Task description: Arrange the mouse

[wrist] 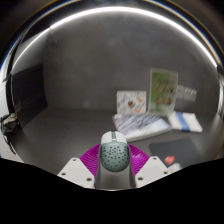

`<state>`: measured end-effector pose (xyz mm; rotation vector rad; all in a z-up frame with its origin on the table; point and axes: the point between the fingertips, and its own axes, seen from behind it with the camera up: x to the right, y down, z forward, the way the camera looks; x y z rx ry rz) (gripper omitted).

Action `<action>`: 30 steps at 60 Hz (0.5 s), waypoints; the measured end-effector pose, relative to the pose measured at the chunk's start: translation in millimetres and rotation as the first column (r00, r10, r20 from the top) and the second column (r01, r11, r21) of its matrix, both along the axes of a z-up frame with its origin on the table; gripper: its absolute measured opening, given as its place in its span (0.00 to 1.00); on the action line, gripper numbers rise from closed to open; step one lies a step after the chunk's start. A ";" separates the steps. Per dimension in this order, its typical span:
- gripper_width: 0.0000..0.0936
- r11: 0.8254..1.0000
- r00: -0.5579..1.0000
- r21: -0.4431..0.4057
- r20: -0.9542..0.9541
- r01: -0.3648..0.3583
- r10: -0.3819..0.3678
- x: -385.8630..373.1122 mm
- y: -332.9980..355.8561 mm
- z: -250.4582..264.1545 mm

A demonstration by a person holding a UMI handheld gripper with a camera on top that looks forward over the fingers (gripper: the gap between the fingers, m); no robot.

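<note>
The fingers (113, 172) clasped a pale grey-green perforated plastic mouse (113, 153) above the dark bench (70, 125); lowering it level before releasing looked wisest.

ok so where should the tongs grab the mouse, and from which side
Across its two long flanks, coming from its rear end. The mouse already sits lengthwise between the tongs, nose pointing away, magenta pads at each flank. Its narrow width fits the opening; the rounded top would slip.
</note>
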<state>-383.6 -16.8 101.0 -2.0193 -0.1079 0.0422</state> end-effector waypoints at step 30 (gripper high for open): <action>0.42 0.974 0.974 -0.031 0.060 0.223 -0.220 300.4 -1.3 -25.4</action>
